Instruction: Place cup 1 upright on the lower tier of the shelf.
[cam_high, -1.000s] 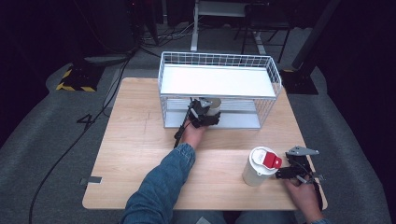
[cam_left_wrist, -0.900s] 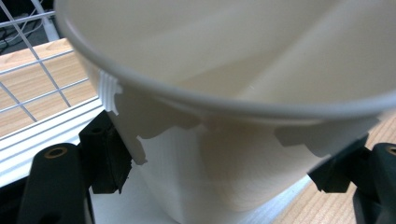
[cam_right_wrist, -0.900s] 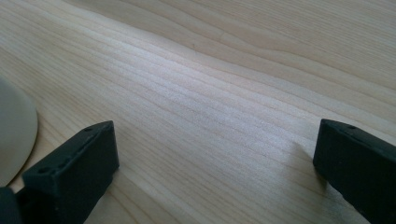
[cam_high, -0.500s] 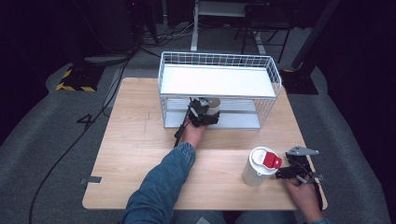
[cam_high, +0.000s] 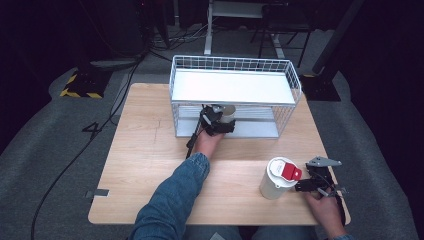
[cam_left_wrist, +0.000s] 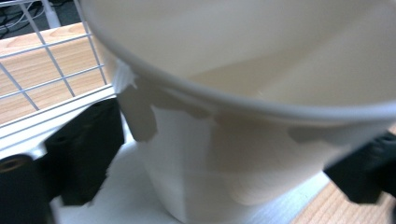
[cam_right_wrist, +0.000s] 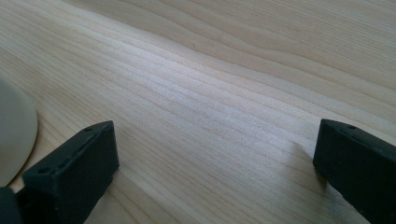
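Left hand-held gripper (cam_high: 221, 120) is just releasing the paper cup (cam_left_wrist: 243, 140), now standing on the wire rack's (cam_high: 235, 87) lower shelf at frame centre; jaws flanking it. Right hand-held gripper (cam_high: 312, 184) is resting released on the bench (cam_high: 145, 150) beside the lidded container (cam_high: 276, 178), probably next.

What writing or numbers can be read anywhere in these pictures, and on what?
"4": a dark mark on the grey floor covering left of the table.
Red label on the white canister: any print is too small to read.
Paper cup: plain, no lettering.
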